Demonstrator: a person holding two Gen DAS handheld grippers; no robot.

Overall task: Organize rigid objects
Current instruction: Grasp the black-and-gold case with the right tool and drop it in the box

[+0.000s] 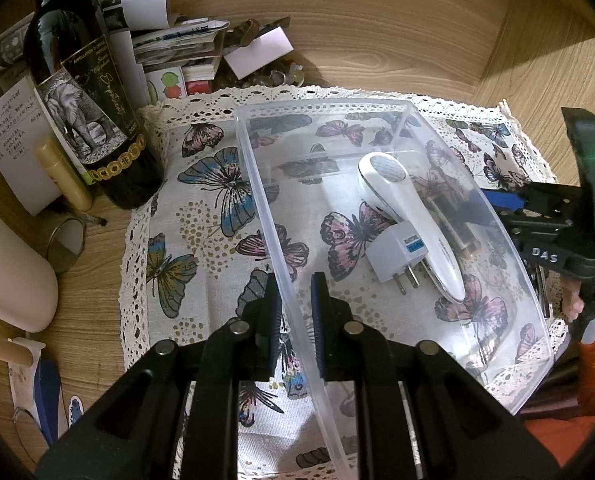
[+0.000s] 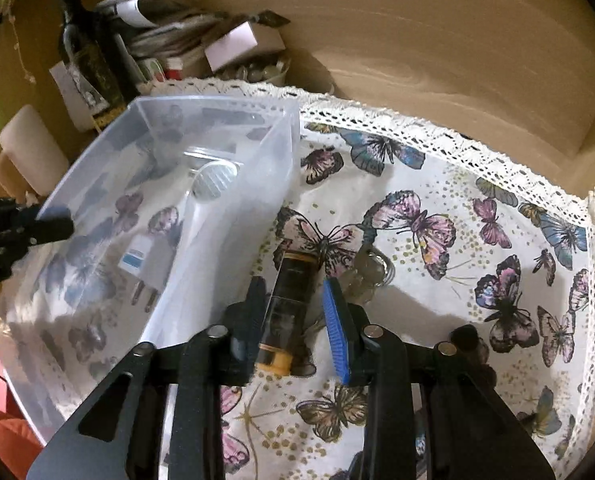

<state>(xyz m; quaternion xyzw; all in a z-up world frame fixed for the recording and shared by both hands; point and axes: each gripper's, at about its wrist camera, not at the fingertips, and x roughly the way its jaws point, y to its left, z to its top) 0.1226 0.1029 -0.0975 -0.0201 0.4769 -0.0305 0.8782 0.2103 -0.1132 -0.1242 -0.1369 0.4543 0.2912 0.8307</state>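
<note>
Straddling battery (image 2: 282,312), jaws apart, pads clear.

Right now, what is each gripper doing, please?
Left gripper: closed on the wall of the clear bin.
Right gripper: around the battery; grip cannot be told.

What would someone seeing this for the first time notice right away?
A clear plastic bin sits on a butterfly-print cloth, holding a white handheld device and a white plug adapter. The left gripper pinches the bin's near wall, while the right gripper straddles a black and yellow battery lying beside the bin.
</note>
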